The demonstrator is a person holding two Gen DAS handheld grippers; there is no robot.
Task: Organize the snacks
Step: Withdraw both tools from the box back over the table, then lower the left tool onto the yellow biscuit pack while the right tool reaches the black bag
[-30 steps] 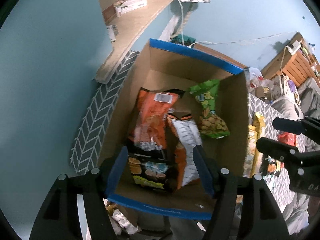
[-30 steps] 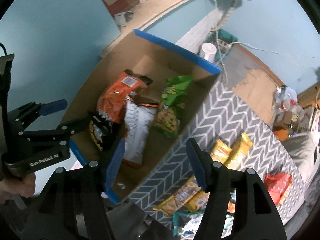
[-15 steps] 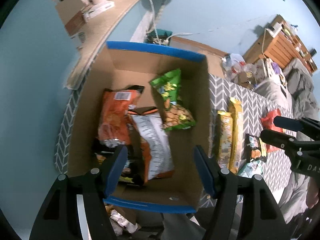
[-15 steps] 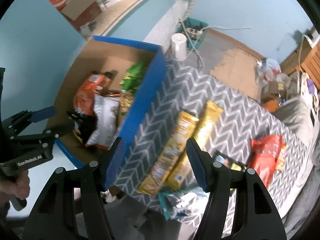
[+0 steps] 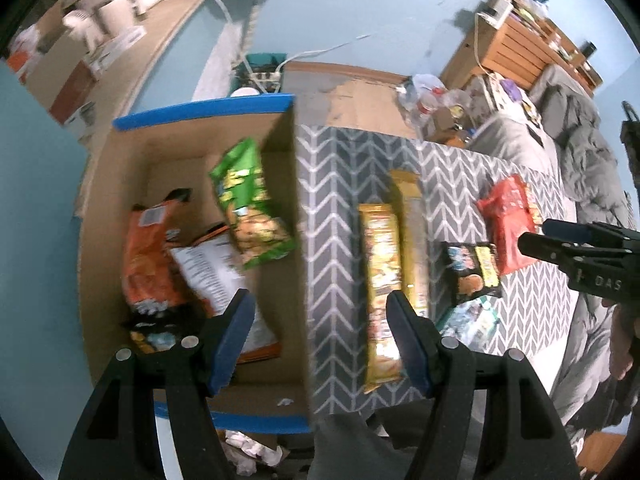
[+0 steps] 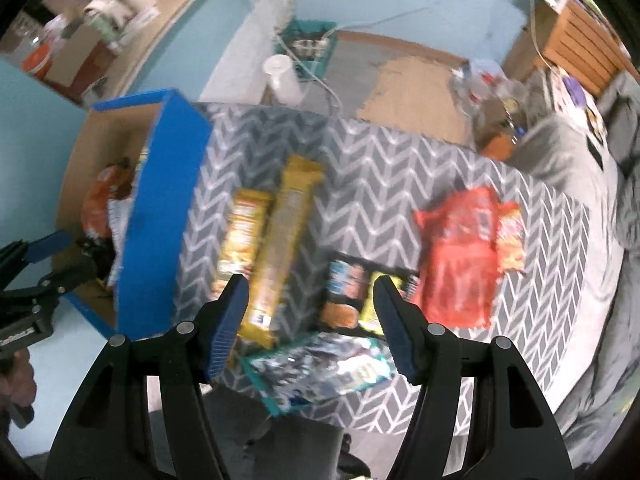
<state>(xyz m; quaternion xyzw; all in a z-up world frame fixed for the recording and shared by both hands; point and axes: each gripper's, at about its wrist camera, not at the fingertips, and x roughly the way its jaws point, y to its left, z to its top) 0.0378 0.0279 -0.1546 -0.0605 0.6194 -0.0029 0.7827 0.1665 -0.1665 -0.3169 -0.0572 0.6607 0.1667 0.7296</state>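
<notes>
In the left wrist view, the left gripper [image 5: 320,328] is hanging with its blue-padded jaws spread and nothing between them, straddling the near right wall of the open brown cardboard box with blue-taped rims [image 5: 208,114]. Inside that box an orange crinkled chip bag [image 5: 146,256], a white-backed snack bag [image 5: 212,268] and a green foil snack bag [image 5: 248,208] are lying on the floor of it. Just right of the box, on the grey chevron-patterned cloth [image 5: 336,184], two long yellow wrapped biscuit packs [image 5: 382,280] are lying side by side; farther right of the box sit a small black snack packet [image 5: 474,270] and a red crinkled bag [image 5: 510,224], with the right gripper [image 5: 568,248] reaching in beyond them. In the right wrist view, which is blurred, the right gripper [image 6: 310,324] is pointing down over the cloth [image 6: 400,160] right of the box [image 6: 160,216], its jaws released and gripping nothing. Between them lie the near end of one of the yellow packs [image 6: 280,248], the black packet [image 6: 352,292] and, nearest the camera, a silvery teal-edged pouch [image 6: 320,368]; the red bag [image 6: 460,256] is lying farther right. The step in hand is probably picking the next snack: it would go best by settling over one packet alone, squaring the pads across its narrow width, and lowering until both pads flank it before closing.
</notes>
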